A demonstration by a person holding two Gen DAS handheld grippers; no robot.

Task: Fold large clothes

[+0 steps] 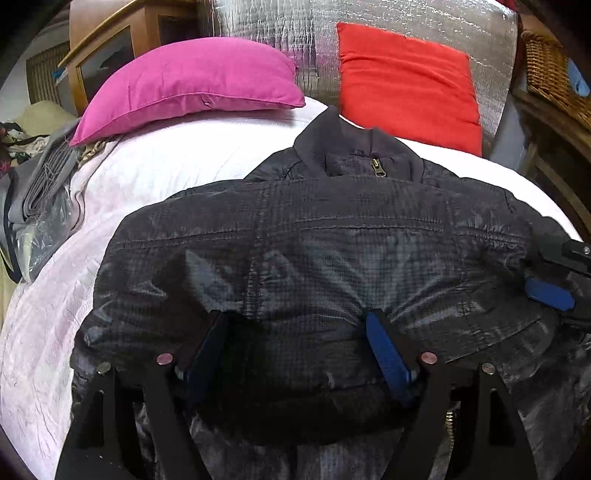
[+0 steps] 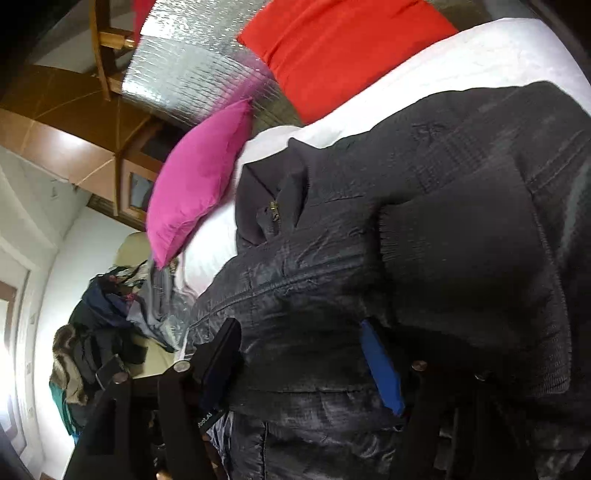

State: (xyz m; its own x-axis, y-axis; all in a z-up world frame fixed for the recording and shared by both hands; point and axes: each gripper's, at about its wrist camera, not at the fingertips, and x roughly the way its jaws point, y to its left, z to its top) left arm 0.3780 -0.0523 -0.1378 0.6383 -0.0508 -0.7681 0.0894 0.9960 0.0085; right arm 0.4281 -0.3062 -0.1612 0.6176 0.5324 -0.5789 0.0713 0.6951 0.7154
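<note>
A dark padded jacket [image 1: 314, 240] lies on a white bedspread [image 1: 166, 173], collar and brass zipper pull [image 1: 377, 165] toward the pillows. Its lower part is folded up over the body. My left gripper [image 1: 295, 325] has its jaws apart, with a thick fold of the jacket bulging between the blue pads [image 1: 388, 354]. My right gripper [image 2: 299, 332] likewise stands wide with jacket fabric [image 2: 406, 240] between its fingers; it also shows at the jacket's right edge in the left wrist view [image 1: 550, 291]. Whether either pad pair presses the cloth is hidden.
A magenta pillow [image 1: 192, 81] and a red pillow [image 1: 406, 81] lean at the bed head against a silver foil panel [image 1: 280, 33]. Folded grey cloth and plastic [image 1: 40, 195] lie at the bed's left edge. A pile of clothes [image 2: 92, 332] sits beyond. A wicker basket [image 1: 550, 70] stands right.
</note>
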